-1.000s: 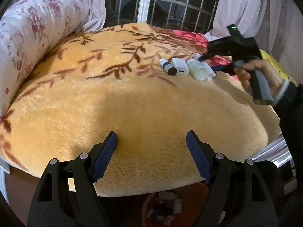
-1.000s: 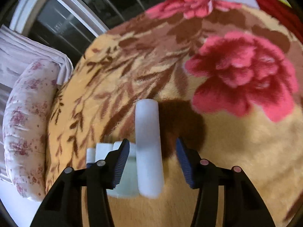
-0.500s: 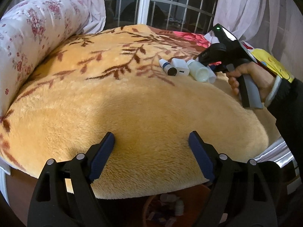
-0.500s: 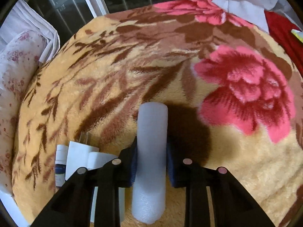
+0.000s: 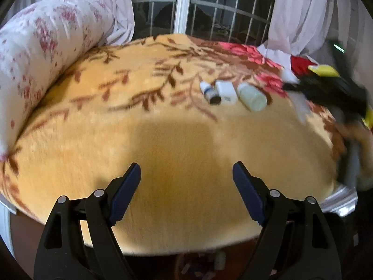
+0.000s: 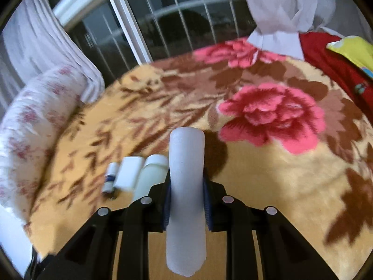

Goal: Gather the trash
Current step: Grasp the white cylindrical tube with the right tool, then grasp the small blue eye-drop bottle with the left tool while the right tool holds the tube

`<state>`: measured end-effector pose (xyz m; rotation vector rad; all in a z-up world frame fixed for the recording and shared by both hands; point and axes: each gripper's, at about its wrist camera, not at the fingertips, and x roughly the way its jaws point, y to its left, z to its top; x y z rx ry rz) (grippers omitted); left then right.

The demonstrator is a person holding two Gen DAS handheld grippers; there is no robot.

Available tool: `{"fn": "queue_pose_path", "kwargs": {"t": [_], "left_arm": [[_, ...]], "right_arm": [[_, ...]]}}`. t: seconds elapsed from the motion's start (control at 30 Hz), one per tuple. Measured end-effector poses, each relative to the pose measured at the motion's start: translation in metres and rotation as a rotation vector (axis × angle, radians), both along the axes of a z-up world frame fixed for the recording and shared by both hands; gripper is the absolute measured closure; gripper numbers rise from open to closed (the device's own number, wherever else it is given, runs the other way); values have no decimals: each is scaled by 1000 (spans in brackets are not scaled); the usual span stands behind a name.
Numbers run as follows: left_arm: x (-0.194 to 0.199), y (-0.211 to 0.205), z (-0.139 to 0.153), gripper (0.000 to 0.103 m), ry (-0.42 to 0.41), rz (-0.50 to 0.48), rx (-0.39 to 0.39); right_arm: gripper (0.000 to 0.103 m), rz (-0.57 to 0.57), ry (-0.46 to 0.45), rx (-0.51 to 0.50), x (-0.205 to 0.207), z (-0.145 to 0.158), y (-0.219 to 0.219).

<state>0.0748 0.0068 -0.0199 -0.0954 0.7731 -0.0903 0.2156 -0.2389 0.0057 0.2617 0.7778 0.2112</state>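
While clamped: right hand-held gripper [image 6: 186,186] grips white foam tube [image 6: 186,175], raised above blanket [image 6: 268,186].
Left hand-held gripper [image 5: 186,182]: jaws wide apart, nothing between them, over blanket edge.
Left of tube: pale bottle [image 6: 151,175], white box [image 6: 129,172], small dropper bottle [image 6: 110,177], side by side on blanket.

Open blanket [image 5: 177,140] ahead of the left gripper [image 5: 186,182], wide and bare up to a row of three: small dropper bottle [image 5: 209,92], white box [image 5: 226,92], pale bottle [image 5: 251,96], lying side by side, touching or nearly so. Hemmed on the left by a floral bolster [image 5: 35,65]. Beyond the right gripper [image 6: 186,200] and its foam tube [image 6: 186,186], free blanket toward the red cloth [image 6: 338,58].
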Motion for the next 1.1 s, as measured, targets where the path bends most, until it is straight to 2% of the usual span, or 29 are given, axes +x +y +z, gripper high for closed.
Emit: {"fn": "queue_pose_path", "kwargs": {"t": [0.1, 0.27, 0.47, 0.57, 0.67, 0.83, 0.9, 0.93, 0.97, 1.0, 1.1], "left_arm": [[34, -9, 12, 24, 15, 6, 24], [103, -23, 13, 24, 79, 26, -15], [170, -37, 0, 24, 146, 114, -8], [201, -35, -15, 24, 242, 162, -36], [214, -33, -22, 24, 284, 178, -65], [221, -36, -23, 24, 326, 173, -56], [223, -33, -26, 25, 334, 205, 6], [227, -29, -34, 27, 374, 216, 39], [227, -26, -38, 27, 384, 204, 29], [225, -27, -38, 27, 356, 186, 47], [223, -34, -37, 29, 346, 182, 95]], "right_arm": [[80, 5, -52, 61, -43, 7, -14], [79, 1, -100, 92, -94, 2, -23], [79, 1, -96, 95, -122, -13, -31], [79, 10, -82, 102, -127, -21, -32], [78, 21, -65, 111, -129, -28, -31], [78, 32, -42, 135, -128, -38, -29], [78, 31, -41, 140, -129, -40, -30], [78, 33, -37, 144, -130, -40, -30], [78, 33, -38, 145, -131, -40, -31], [78, 31, -40, 144, -132, -40, -32], [78, 29, -42, 142, -133, -39, -33]]}}
